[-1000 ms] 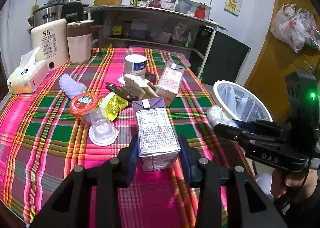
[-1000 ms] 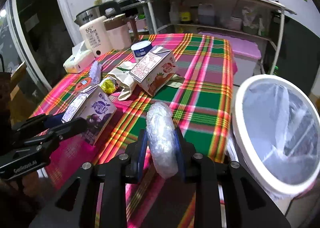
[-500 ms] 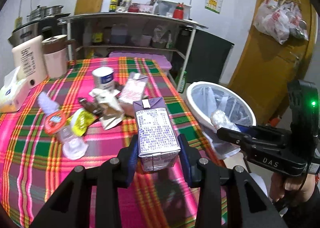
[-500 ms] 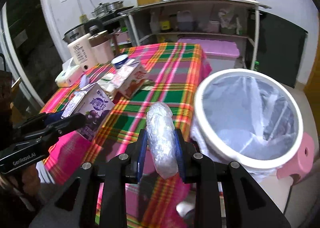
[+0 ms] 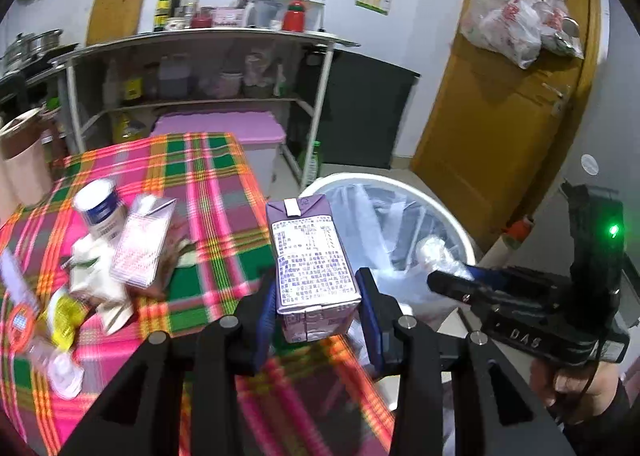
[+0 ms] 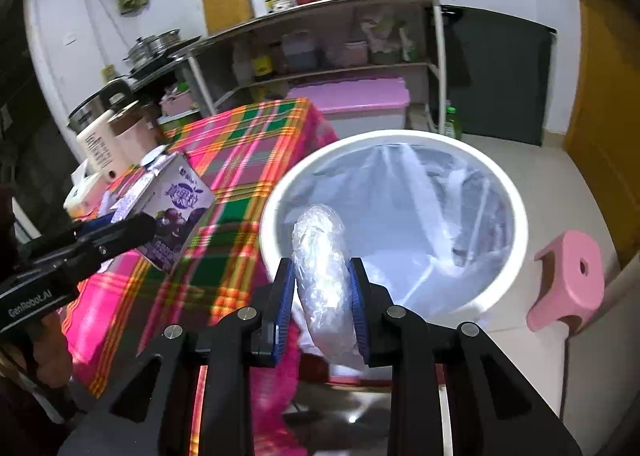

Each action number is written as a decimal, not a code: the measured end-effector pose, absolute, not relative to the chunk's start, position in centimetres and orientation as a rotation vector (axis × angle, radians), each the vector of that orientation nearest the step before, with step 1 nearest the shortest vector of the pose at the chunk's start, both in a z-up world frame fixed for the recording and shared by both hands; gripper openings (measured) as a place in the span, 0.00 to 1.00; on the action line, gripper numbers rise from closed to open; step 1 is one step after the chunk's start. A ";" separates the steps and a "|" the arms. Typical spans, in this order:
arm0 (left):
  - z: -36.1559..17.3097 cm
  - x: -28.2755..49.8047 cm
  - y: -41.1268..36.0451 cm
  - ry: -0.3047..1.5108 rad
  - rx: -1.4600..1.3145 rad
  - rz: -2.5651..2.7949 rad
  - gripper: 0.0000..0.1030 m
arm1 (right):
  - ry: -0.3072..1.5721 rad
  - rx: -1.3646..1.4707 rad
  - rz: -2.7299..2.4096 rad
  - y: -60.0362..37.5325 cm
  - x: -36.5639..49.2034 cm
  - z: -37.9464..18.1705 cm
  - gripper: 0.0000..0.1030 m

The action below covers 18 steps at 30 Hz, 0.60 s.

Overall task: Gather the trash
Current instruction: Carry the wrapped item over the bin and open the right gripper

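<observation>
Both grippers have swung off the table toward the bin since a sec ago: the bin, earlier at the right edge of both views, now sits dead ahead of the right gripper (image 6: 320, 304) and just past the left gripper (image 5: 316, 308).

Right gripper is clamped on a crumpled clear plastic wad (image 6: 323, 284), jaws narrow, blue pads pressing both sides. Wad's upper end already overlaps the near rim of the white bin (image 6: 516, 216), which has a clear liner (image 6: 420, 208); lower end looks short of the rim.

Left gripper is clamped on the purple drink carton (image 5: 312, 256), upright, label side toward the cam, jaws about carton-wide. Carton hangs over the table's corner w/ the plaid cloth (image 5: 208, 176), beside the bin's rim (image 5: 440, 212), not over the opening yet.

Step in hand, as I read it: carry-to-bin, drop not yet done for either item.

Next: push the right gripper a bit further fwd so the whole wad is over the liner, then release. Left follows, carrying the carton across the rim before letting go; otherwise it could clip the rim and fall to the floor.

More trash is left on the cloth: a pink carton (image 5: 140, 244), a white-blue cup (image 5: 98, 208), wrappers (image 5: 64, 316), all blurred.
</observation>
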State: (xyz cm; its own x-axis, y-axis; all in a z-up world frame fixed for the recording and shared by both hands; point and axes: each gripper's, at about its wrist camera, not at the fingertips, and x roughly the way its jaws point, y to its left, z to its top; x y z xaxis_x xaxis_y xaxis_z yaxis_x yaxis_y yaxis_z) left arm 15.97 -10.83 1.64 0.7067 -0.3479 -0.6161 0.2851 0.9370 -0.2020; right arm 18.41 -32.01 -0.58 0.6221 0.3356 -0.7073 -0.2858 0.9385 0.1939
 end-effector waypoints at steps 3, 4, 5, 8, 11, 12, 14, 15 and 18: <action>1.9 17.3 -12.0 0.702 -0.098 -0.386 0.39 | 0.828 0.072 0.335 -33.0 19.0 -0.7 0.27; 1.9 17.7 -12.4 0.703 -0.098 -0.396 0.39 | 0.828 0.073 0.329 -33.3 19.3 -0.8 0.27; 1.9 18.2 -12.8 0.706 -0.099 -0.404 0.39 | 0.828 0.074 0.323 -33.5 19.5 -0.8 0.27; 1.5 19.3 -13.8 0.722 -0.105 -0.426 0.39 | 0.833 0.080 0.309 -34.2 20.1 -1.0 0.27; 1.0 20.3 -14.7 0.736 -0.100 -0.440 0.39 | 0.843 0.086 0.300 -34.7 20.7 -1.3 0.27; 0.8 20.5 -14.9 0.741 -0.098 -0.445 0.39 | 0.847 0.086 0.297 -34.7 20.9 -1.4 0.27; 0.5 20.9 -15.1 0.755 -0.099 -0.451 0.39 | 0.856 0.086 0.294 -34.8 21.2 -1.6 0.27; 0.3 21.0 -15.2 0.761 -0.098 -0.451 0.39 | 0.862 0.087 0.294 -34.9 21.4 -1.8 0.28; -0.1 21.4 -15.4 0.771 -0.095 -0.454 0.39 | 0.875 0.090 0.292 -35.1 21.9 -2.1 0.28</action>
